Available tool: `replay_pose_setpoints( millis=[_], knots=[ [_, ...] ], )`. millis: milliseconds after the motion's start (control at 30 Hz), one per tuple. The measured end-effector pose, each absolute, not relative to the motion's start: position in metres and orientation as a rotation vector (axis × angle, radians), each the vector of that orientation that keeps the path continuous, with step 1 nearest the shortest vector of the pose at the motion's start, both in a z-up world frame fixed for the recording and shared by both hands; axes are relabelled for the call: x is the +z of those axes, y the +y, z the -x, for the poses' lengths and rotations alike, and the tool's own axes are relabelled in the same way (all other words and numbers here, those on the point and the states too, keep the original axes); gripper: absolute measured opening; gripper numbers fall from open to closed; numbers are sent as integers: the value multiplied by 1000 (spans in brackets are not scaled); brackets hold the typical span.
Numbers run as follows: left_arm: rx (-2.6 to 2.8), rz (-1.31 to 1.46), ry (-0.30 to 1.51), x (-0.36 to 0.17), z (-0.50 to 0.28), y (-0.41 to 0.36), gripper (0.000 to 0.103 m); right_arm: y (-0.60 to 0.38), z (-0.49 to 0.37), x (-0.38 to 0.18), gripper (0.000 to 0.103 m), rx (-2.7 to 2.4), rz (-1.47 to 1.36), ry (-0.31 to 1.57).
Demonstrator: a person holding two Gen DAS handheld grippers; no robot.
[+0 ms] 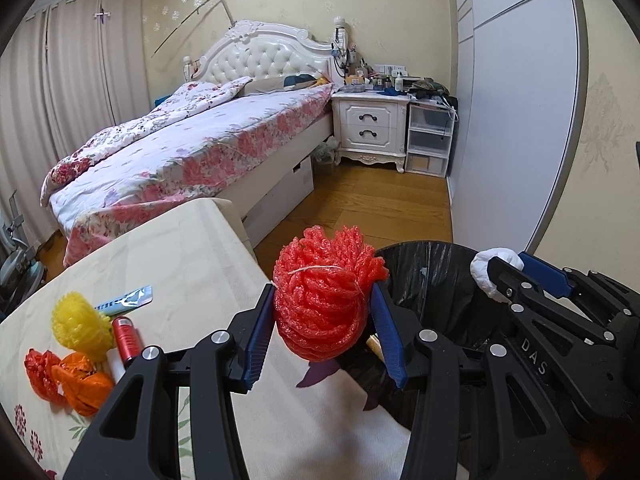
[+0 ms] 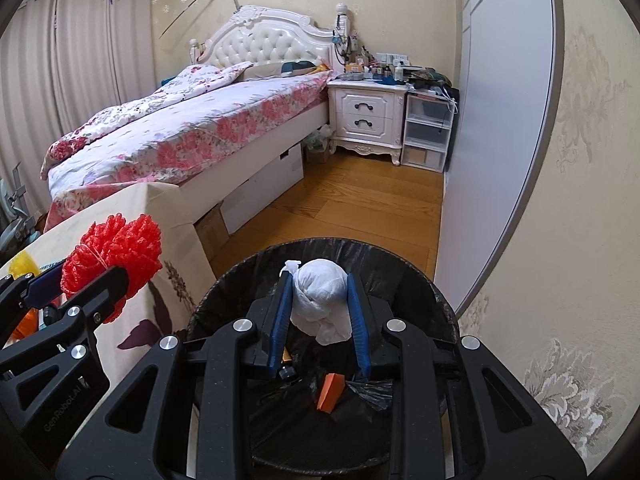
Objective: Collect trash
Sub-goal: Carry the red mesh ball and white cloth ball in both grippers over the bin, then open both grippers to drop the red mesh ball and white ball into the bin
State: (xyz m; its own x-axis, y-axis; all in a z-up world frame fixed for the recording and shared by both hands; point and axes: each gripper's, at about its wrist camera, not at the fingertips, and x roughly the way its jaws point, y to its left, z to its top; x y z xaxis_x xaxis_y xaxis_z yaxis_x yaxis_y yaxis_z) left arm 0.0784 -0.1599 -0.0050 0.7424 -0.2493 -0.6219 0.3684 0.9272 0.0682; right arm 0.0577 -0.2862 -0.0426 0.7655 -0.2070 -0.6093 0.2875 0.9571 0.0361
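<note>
Left wrist view: we see the left claw [image 1: 326,320] pinching a red foam-net ball [image 1: 324,300] above the cloth-covered table [image 1: 192,248] edge, beside the black-lined round bin [image 1: 432,276], so letting go now could drop it on the table; only here do the yellow foam net [image 1: 80,326], red battery [image 1: 127,338] and orange bags [image 1: 66,376] show. Right wrist view: we see the right claw [image 2: 320,304] clamped on a white crumpled plastic wad [image 2: 320,300] over the bin's mouth, where the springy wad could cling to the pads; only here does the bin's orange scrap [image 2: 331,394] show.

Floral-quilted bed [image 1: 192,148], white nightstand [image 1: 370,128], wooden floor [image 1: 376,204], drawn curtains [image 1: 72,80].
</note>
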Motion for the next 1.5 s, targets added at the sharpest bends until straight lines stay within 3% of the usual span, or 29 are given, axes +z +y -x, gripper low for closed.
replay_pose_setpoints(
  millis=[267, 400, 533, 900, 1500],
  knots=[
    [-343, -216, 666, -12, -87, -176, 49, -296, -61, -52, 29, -289, -140, 658],
    [-340, -219, 675, -15, -92, -180, 65, -302, -59, -53, 39, -309, -149, 649],
    [-323, -218, 679, -17, -94, -180, 73, -309, -59, -54, 44, -331, -167, 650],
    [-278, -196, 683, -10, -90, -166, 76, -303, -54, -51, 63, -325, -153, 647],
    [-119, -149, 689, 7, -41, -82, 77, -231, -25, -40, 76, -169, -64, 687]
  ],
)
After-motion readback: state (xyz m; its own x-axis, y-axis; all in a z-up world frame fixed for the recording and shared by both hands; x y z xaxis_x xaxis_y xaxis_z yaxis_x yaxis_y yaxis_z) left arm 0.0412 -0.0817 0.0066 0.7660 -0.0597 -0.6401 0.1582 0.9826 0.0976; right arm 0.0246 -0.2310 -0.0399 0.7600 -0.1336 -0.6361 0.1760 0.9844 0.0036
